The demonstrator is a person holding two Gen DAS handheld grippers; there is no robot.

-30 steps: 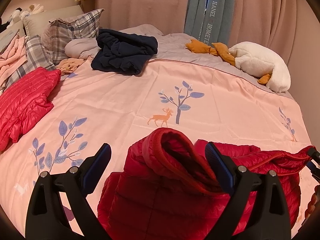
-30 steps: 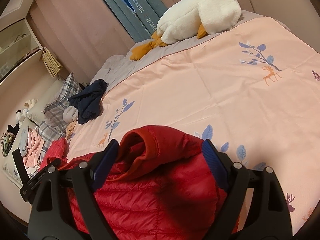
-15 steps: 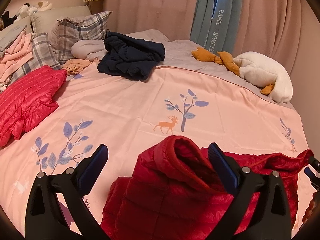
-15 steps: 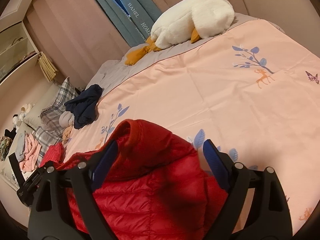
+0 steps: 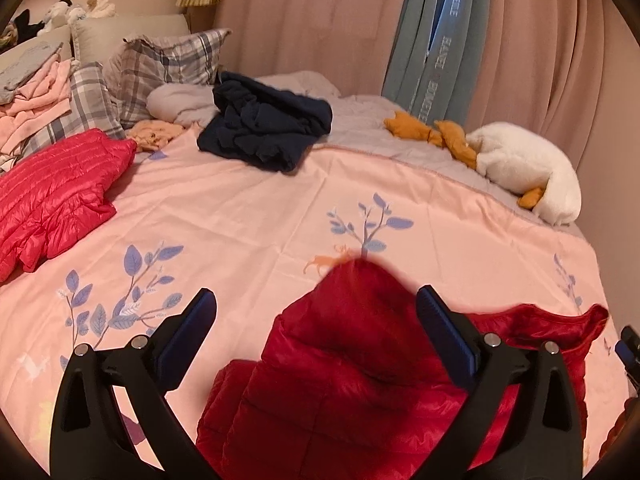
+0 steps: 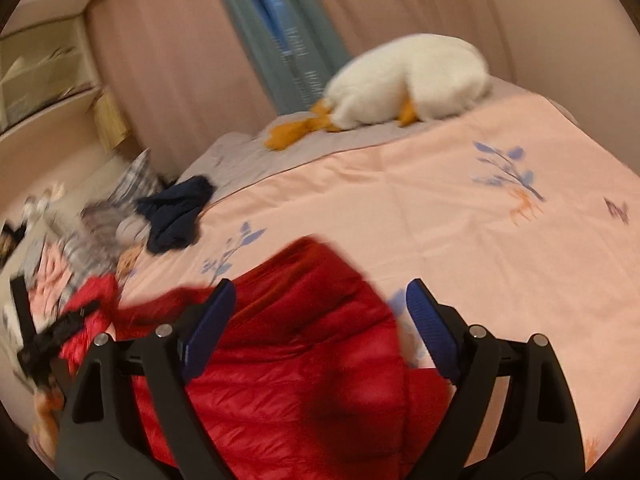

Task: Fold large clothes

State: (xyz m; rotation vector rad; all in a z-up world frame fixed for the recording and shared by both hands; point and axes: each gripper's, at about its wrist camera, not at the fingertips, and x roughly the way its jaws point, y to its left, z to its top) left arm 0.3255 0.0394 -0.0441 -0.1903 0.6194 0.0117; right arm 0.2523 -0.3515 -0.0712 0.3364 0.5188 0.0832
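A dark red puffer jacket (image 5: 352,364) lies crumpled on the pink bedspread (image 5: 240,216) at the near edge. Its humped fold rises between the fingers of my left gripper (image 5: 316,316), which stands open; the left pad is clear of the cloth and the right pad sits beside it. In the blurred right wrist view the same jacket (image 6: 296,344) fills the space between and below the wide-apart fingers of my right gripper (image 6: 320,308), also open. The left gripper (image 6: 52,336) shows at that view's left edge, and the right gripper's tip (image 5: 628,346) shows at the left wrist view's right edge.
A brighter red puffer jacket (image 5: 56,196) lies at the left. A navy garment (image 5: 264,128), plaid pillows (image 5: 160,64) and a pink clothes pile (image 5: 32,92) sit toward the headboard. A white goose plush (image 5: 524,168) lies at the far right by the curtains (image 5: 432,40).
The jacket's raised fold has shifted away from the grippers and sunk into a lower hump. My right gripper has rolled and moved, so its view is now blurred. Both pairs of jaws stay wide.
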